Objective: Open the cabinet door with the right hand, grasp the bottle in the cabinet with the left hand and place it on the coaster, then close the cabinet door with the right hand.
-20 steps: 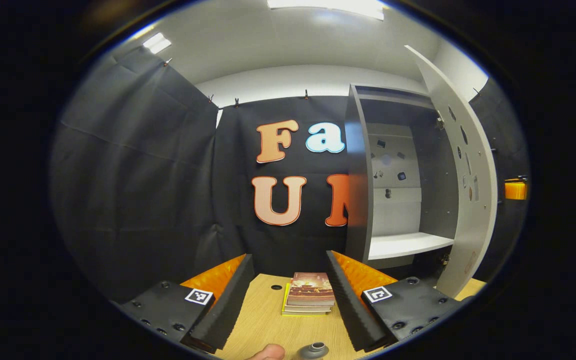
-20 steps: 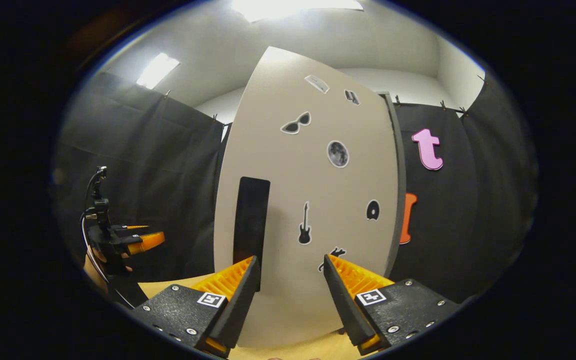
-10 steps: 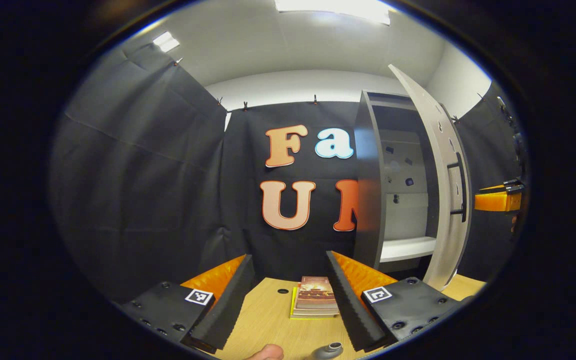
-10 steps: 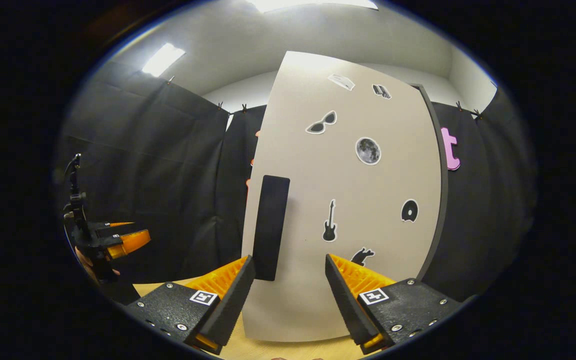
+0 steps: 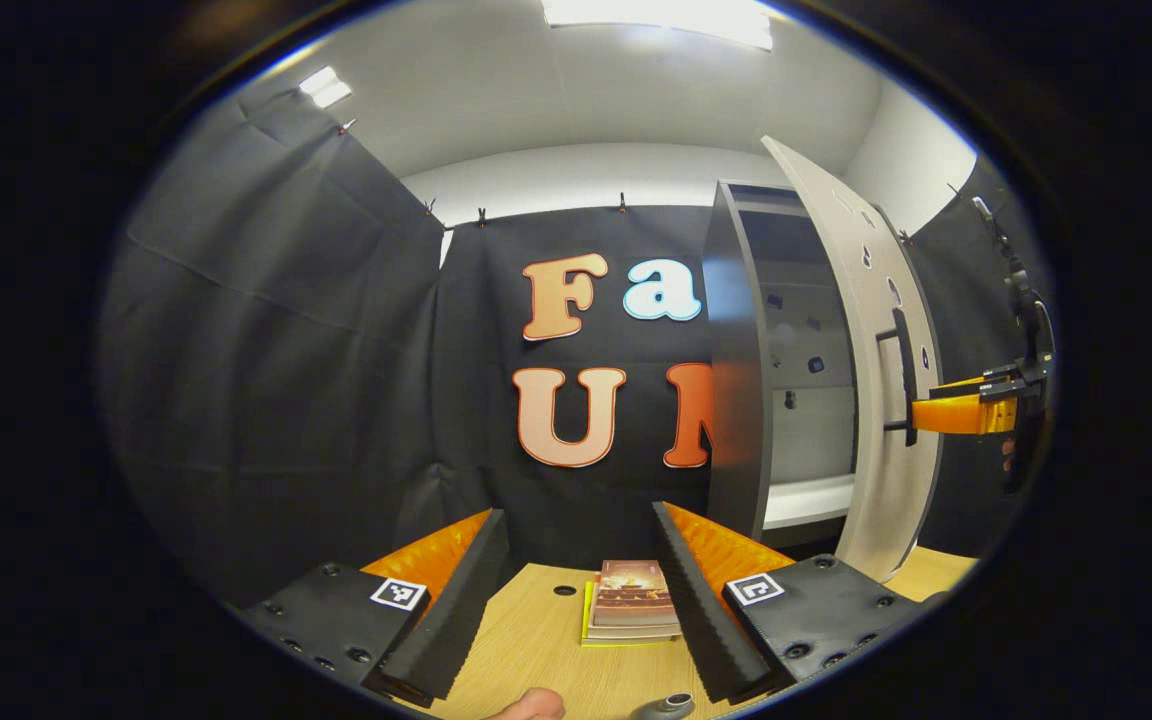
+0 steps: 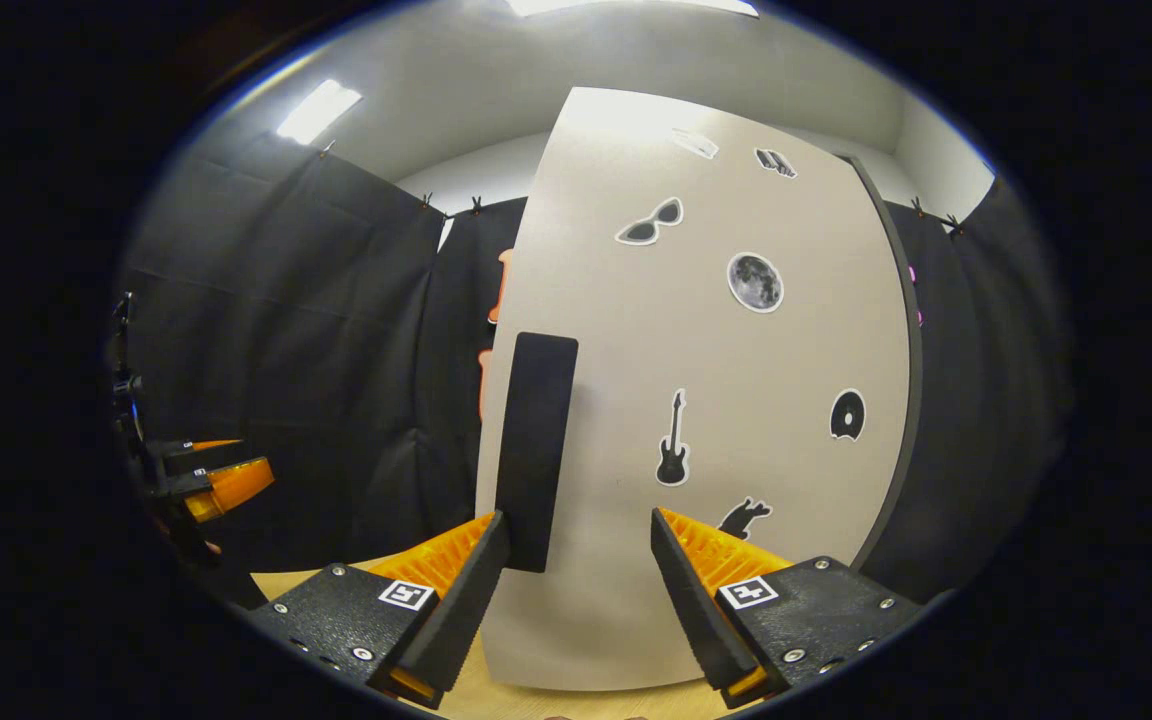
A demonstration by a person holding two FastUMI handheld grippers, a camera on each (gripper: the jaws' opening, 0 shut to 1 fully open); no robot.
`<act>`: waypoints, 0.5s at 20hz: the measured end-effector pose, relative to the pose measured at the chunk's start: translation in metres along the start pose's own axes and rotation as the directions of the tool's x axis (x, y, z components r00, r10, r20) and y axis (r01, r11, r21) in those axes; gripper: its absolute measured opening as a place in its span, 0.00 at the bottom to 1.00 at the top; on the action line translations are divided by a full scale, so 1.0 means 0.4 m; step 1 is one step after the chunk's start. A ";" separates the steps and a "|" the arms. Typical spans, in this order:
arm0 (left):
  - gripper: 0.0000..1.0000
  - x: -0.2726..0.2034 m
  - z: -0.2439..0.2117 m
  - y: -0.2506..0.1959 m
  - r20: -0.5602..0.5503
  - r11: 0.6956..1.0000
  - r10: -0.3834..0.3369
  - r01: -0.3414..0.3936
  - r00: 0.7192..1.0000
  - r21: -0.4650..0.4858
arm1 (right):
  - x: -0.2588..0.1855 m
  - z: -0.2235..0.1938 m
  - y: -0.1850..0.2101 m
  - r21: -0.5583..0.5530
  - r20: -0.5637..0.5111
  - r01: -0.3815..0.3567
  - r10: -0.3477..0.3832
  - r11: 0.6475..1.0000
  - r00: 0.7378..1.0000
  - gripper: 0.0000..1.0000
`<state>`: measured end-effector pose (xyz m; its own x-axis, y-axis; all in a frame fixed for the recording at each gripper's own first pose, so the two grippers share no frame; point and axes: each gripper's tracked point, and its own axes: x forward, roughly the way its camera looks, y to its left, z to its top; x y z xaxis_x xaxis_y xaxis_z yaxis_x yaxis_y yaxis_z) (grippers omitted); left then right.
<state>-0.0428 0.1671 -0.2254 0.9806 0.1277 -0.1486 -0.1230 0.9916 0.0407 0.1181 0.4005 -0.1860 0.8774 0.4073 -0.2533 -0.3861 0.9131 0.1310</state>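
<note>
My left gripper (image 5: 581, 600) is open with nothing between its fingers, above the wooden table (image 5: 536, 640). The grey top of the bottle (image 5: 666, 706) shows at the bottom edge, below the gripper and apart from it. To the right stands the grey cabinet (image 5: 731, 380), its pale door (image 5: 876, 420) part-way shut. My right gripper (image 6: 576, 590) is open, close up against the door's front (image 6: 736, 420), just right of the black handle (image 6: 534, 450). From the left gripper view, the right gripper (image 5: 966, 412) sits at the door by the handle (image 5: 904, 375).
A small stack of books (image 5: 631, 600) lies on the table ahead of the left gripper. A fingertip (image 5: 528, 705) shows at the bottom edge. The left gripper (image 6: 216, 485) appears far left in the right gripper view. Stickers dot the door front. Black cloth walls surround the booth.
The cabinet door has swung further toward shut, hiding more of the shelf. My right gripper has followed it, staying close to its front. The left gripper has barely moved.
</note>
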 end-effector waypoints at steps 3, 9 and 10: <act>0.94 0.015 -0.004 0.000 -0.002 1.000 -0.005 0.005 1.000 -0.007 | 0.016 -0.003 -0.002 0.005 -0.003 0.003 -0.003 1.000 1.000 0.88; 0.93 0.052 -0.022 -0.024 -0.026 0.999 -0.031 0.031 0.999 -0.016 | 0.043 0.002 0.006 -0.014 0.004 0.027 -0.026 1.000 1.000 0.88; 0.93 0.059 -0.023 -0.030 -0.030 0.999 -0.032 0.031 0.999 -0.018 | 0.048 0.002 0.007 -0.019 0.006 0.034 -0.034 0.999 0.999 0.88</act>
<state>-0.0196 0.1585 -0.2384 0.9791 0.0966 -0.1789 -0.0949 0.9953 0.0182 0.1340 0.4106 -0.1895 0.8917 0.3760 -0.2520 -0.3615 0.9266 0.1037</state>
